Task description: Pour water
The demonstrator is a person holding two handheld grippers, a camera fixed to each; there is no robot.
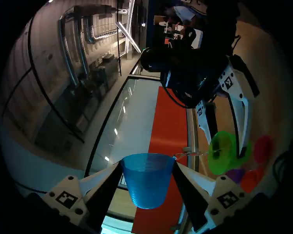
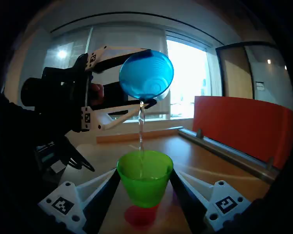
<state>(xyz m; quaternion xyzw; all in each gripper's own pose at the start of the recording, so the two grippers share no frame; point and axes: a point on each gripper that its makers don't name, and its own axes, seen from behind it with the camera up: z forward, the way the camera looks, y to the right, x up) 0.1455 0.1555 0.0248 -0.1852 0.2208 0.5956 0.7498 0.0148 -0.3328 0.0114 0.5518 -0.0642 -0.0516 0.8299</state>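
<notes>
My left fingers (image 1: 105,187) clamped the blue cup (image 1: 147,183), right fingers (image 2: 103,191) the green cup (image 2: 145,179). I figured any wobble would've sent that thin stream (image 2: 140,128) astray.

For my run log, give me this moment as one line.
left gripper: shut on blue cup, tipped; right gripper: shut on green cup, upright; water: streaming into green cup

Tilted blue cup (image 2: 146,74) over green cup (image 2: 145,177)
</notes>
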